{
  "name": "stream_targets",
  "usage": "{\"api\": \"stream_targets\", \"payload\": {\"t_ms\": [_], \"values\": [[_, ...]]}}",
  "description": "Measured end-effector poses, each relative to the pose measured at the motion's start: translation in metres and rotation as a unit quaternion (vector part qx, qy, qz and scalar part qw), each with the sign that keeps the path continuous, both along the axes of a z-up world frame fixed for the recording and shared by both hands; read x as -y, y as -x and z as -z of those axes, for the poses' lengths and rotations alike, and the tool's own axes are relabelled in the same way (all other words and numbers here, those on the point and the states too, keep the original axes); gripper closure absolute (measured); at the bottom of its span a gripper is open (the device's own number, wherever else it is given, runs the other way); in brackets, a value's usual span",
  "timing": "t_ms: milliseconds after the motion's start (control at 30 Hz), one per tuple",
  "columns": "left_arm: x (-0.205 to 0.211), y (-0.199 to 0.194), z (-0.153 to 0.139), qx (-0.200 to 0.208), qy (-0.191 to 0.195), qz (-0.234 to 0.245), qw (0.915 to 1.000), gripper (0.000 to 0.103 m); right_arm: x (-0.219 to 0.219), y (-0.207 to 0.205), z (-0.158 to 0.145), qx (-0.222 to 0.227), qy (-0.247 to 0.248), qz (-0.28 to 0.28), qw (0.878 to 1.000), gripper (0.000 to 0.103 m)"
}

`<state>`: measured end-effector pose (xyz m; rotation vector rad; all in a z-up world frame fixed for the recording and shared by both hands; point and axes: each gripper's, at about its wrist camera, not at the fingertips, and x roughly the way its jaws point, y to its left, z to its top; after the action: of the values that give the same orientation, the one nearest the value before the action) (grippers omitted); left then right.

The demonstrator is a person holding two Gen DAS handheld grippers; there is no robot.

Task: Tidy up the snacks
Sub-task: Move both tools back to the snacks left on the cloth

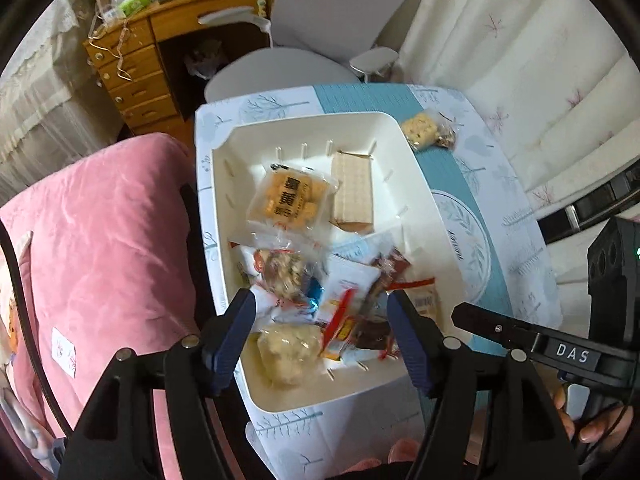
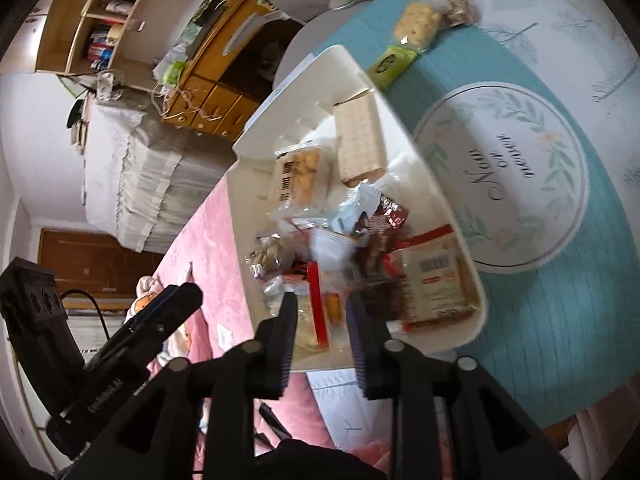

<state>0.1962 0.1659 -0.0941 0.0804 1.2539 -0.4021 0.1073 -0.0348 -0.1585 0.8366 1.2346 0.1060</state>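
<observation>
A white bin [image 1: 436, 216] [image 2: 436, 184] on the small table holds several wrapped snacks: an orange cracker pack [image 1: 290, 198], a beige wafer pack [image 1: 352, 188] [image 2: 358, 142], a nut pack [image 1: 286, 270] and red and white packets. My left gripper [image 1: 320, 312] is open and empty above the bin's near end. My right gripper [image 2: 322, 312] is open and empty over the bin's near end; its side shows in the left wrist view [image 1: 520, 332]. Outside the bin lie a yellow cracker pack [image 1: 420, 130] [image 2: 416, 24], a nut pack [image 2: 456, 6] and a green packet [image 2: 390, 62].
The table wears a blue and white cloth [image 1: 480, 240] [image 2: 560, 280]. A pink bed cover [image 1: 100, 260] lies to the left. A white chair [image 1: 320, 52] and a wooden desk [image 1: 132, 76] stand behind the table. Curtains [image 1: 520, 60] hang at the right.
</observation>
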Motion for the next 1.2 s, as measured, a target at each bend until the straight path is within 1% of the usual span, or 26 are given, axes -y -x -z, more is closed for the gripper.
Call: {"api": "stream_targets", "payload": {"t_ms": [67,167,233,333,433,567,633,733,900,933,967,1100,1167,1200], "values": [[0.005,-0.004,-0.003,-0.008,0.001,0.011,0.9999,0.036,0.005,0.006,-0.002,0.002,0.006,0.01,1.0,0.077],[0.015,-0.01,-0.012,-0.015,-0.001,0.026,0.9995,0.036,0.014,0.012,-0.007,0.006,0.032,0.022,0.999,0.077],[0.024,-0.014,-0.02,-0.011,-0.005,0.038,0.9992,0.036,0.023,0.016,-0.013,0.014,0.056,0.028,0.998,0.077],[0.043,-0.018,-0.033,-0.001,-0.012,0.065,0.9978,0.036,0.037,0.018,-0.02,0.027,0.078,0.037,0.996,0.077],[0.063,-0.021,-0.041,-0.002,-0.015,0.087,0.9961,0.036,0.052,0.015,-0.026,0.039,0.104,0.046,0.993,0.077],[0.098,-0.029,-0.048,-0.004,-0.039,0.117,0.9924,0.035,0.079,0.009,-0.029,0.056,0.116,0.058,0.99,0.077],[0.118,-0.036,-0.048,-0.011,-0.05,0.127,0.9906,0.035,0.095,0.003,-0.031,0.064,0.121,0.059,0.989,0.077],[0.146,-0.049,-0.044,-0.024,-0.058,0.131,0.9893,0.034,0.117,-0.007,-0.035,0.082,0.135,0.058,0.986,0.077],[0.194,-0.074,-0.034,-0.026,-0.071,0.145,0.9864,0.033,0.155,-0.028,-0.04,0.116,0.156,0.054,0.979,0.076],[0.204,-0.08,-0.031,-0.027,-0.07,0.149,0.9861,0.03,0.162,-0.034,-0.041,0.124,0.157,0.051,0.978,0.074],[0.211,-0.085,-0.028,-0.028,-0.07,0.149,0.9859,0.029,0.167,-0.037,-0.04,0.131,0.159,0.049,0.977,0.071],[0.252,-0.114,-0.005,-0.03,-0.071,0.161,0.9839,0.029,0.188,-0.061,-0.033,0.162,0.178,0.025,0.97,0.068],[0.267,-0.127,0.01,-0.031,-0.081,0.162,0.9829,0.029,0.197,-0.075,-0.025,0.169,0.188,0.012,0.967,0.063],[0.274,-0.133,0.018,-0.029,-0.085,0.163,0.9825,0.029,0.201,-0.082,-0.019,0.172,0.192,0.004,0.966,0.062]]}}
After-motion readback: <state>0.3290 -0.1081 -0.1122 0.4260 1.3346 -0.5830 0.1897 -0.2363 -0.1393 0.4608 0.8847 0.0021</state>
